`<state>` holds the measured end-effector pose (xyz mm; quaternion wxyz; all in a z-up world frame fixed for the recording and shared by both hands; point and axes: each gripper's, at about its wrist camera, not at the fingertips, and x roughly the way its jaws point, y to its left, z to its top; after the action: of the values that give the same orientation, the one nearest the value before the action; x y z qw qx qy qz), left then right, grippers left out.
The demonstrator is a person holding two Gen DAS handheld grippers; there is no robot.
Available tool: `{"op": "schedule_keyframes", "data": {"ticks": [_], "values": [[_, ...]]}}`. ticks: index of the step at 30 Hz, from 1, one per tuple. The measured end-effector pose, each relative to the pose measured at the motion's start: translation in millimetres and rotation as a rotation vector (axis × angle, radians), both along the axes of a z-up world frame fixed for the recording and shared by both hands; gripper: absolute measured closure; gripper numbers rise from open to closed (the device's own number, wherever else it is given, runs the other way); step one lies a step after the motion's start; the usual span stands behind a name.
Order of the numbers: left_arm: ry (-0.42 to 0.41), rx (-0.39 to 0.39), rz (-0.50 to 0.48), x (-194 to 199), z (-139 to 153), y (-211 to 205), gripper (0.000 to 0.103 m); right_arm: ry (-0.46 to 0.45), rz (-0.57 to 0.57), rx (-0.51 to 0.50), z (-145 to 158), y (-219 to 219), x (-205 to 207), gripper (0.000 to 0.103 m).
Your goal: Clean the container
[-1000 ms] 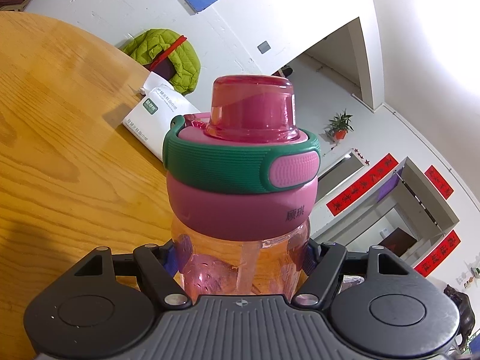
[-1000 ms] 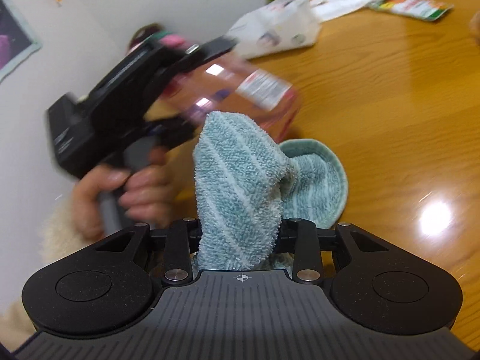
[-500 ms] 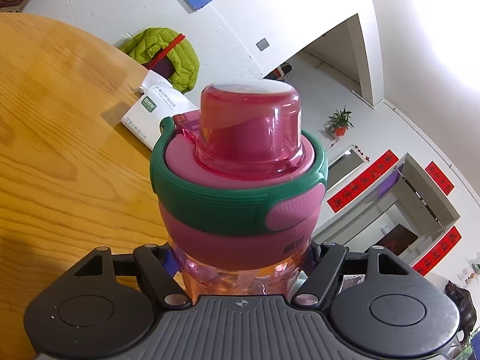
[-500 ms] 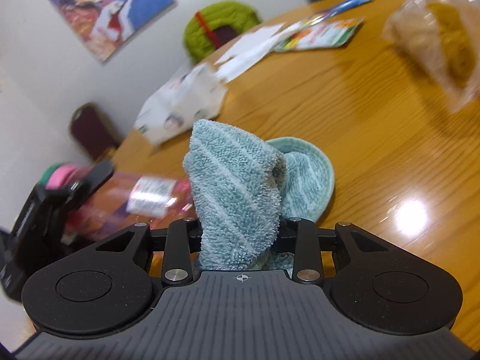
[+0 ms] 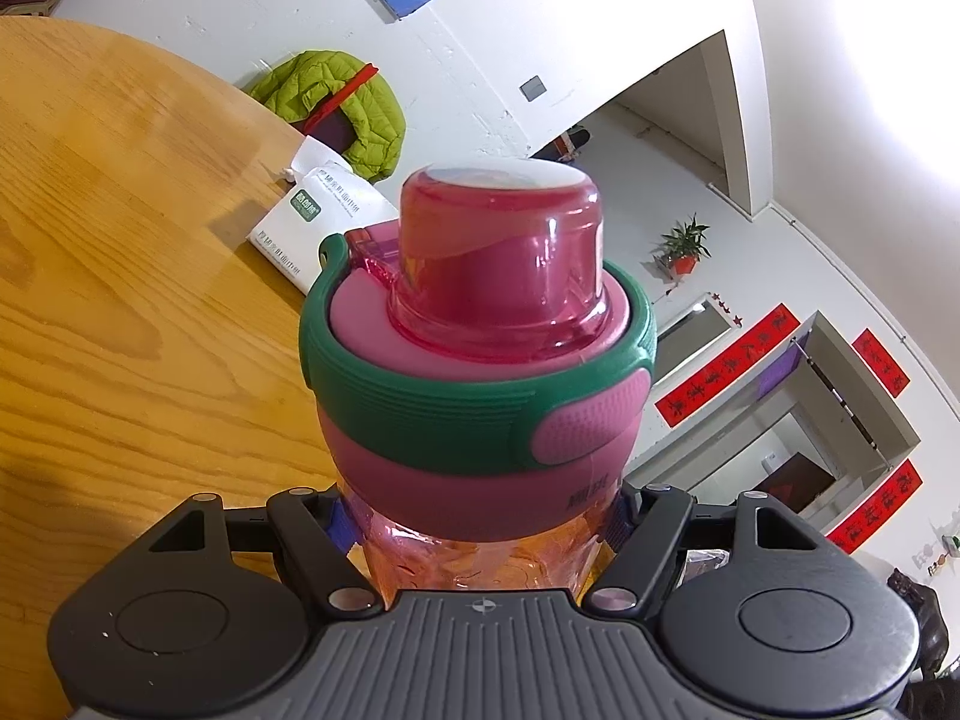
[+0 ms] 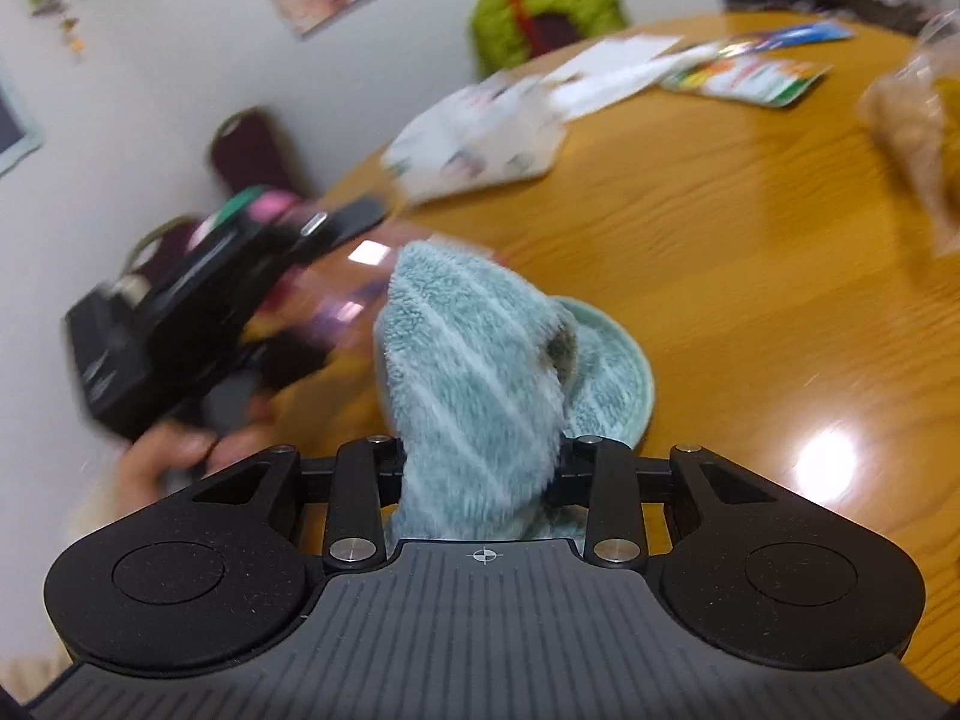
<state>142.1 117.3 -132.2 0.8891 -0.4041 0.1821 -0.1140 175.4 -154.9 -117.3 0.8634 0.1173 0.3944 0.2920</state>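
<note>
1. Left gripper (image 5: pixel 480 531): jaws clamped on the clear body of the translucent pink plastic water bottle (image 5: pixel 480 396), just below its pink collar. Gripping low leaves the green ribbed lid band (image 5: pixel 456 402) and domed cap free, probably so that the upper surfaces stay open to wiping.
2. Right gripper (image 6: pixel 480 468): jaws closed on a folded, striped pale-blue terry cloth (image 6: pixel 474 372), whose bunched end projects forward as a wiping pad.
3. In the right wrist view the bottle (image 6: pixel 348 276) is blurred, held off the round wooden table (image 6: pixel 750 276) at its left edge by a hand (image 6: pixel 162 468); the cloth tip lies close against the clear wall, though contact cannot be confirmed.
4. Judged stage: wiping the bottle's side, cap still to do.
5. Further out: white paper packet (image 5: pixel 324 222) near the table's far edge; green padded jacket (image 5: pixel 342 102) beyond it.
</note>
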Motion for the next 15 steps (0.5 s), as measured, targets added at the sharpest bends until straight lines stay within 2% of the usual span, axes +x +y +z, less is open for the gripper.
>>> {"op": "schedule_keyframes", "data": {"ticks": [5, 7, 11, 15], "values": [[0.001, -0.001, -0.003, -0.9, 0.0, 0.2, 0.032, 0.007, -0.17, 0.045, -12.3, -18.3, 46.5, 0.068], [0.001, -0.001, -0.004, -1.2, 0.0, 0.7, 0.032, 0.058, -0.172, 0.09, -24.0, -20.1, 59.8, 0.068], [0.004, -0.007, -0.004, -0.4, -0.7, 2.8, 0.032, 0.103, -0.059, 0.124, -33.5, -10.9, 51.1, 0.068], [0.002, 0.002, -0.004, 0.0, 0.6, 2.6, 0.032, 0.083, -0.073, 0.108, -35.0, -10.2, 51.0, 0.068]]}}
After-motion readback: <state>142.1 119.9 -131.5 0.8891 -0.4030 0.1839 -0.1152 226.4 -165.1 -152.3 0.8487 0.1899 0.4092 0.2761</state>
